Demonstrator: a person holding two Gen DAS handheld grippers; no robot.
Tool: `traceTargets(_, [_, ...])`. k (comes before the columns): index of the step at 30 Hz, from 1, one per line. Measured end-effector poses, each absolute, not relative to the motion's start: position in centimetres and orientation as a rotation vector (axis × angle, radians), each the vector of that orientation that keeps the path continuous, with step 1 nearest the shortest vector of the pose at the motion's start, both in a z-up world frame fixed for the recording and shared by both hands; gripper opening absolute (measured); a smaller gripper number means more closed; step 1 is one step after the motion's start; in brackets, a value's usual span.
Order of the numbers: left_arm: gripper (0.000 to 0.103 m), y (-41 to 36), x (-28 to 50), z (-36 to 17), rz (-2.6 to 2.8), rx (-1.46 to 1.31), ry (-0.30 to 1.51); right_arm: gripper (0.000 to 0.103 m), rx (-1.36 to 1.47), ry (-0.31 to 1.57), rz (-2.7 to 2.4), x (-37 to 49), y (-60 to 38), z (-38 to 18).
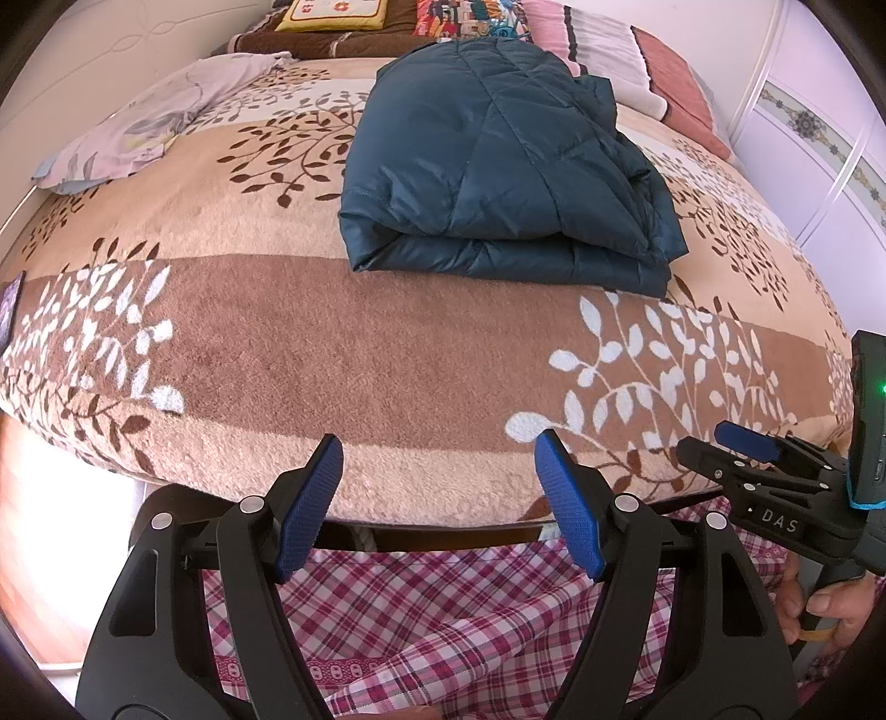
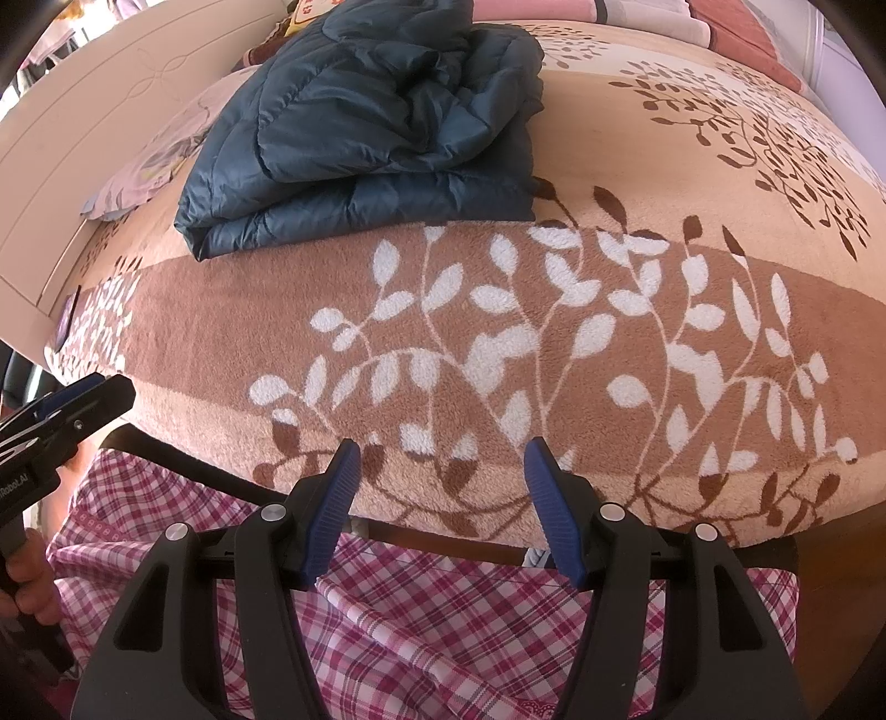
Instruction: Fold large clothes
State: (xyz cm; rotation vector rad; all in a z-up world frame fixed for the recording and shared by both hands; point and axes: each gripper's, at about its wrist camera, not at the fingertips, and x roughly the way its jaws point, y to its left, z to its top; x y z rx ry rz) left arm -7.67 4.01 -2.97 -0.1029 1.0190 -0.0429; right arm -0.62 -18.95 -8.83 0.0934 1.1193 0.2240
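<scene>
Beyond folded jacket (image 1: 498,160), pillows (image 1: 620,50), lilac cloth (image 1: 160,111).

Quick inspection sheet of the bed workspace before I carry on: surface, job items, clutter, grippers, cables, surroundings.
Surface: leaf-patterned blanket covers the bed; near strip bare.
Job's things: dark teal quilted jacket lies folded in a stack mid-bed, right side rumpled.
Clutter: pale floral cloth at far left edge; pillows at the head; small dark flat object at left edge, cannot identify.
Grippers: left gripper and right gripper both at the near bed edge, jaws open, nothing between them.
Cables: nothing seen.
Surroundings: pink plaid fabric below the bed edge; white panelled wall on the left.
</scene>
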Motion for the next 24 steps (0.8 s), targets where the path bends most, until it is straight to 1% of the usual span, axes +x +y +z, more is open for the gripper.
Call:
traceTargets(11, [0.071, 4.0, -7.68, -2.96, -0.043, -0.103, 1.019, 0.061, 0.094, 1.119, 0.222, -0.67, -18.89, -8.82])
traceTargets(14, [0.067, 4.07, -7.68, -2.96, -0.044, -0.107, 1.019, 0.061, 0.095, 1.12, 0.222, -0.66, -18.91, -8.84])
traceTargets(24, [0.067, 3.87, -7.6, -3.32, -0.04, -0.113, 1.03, 0.061, 0.096, 1.124, 0.221, -0.78, -18.74, -8.83])
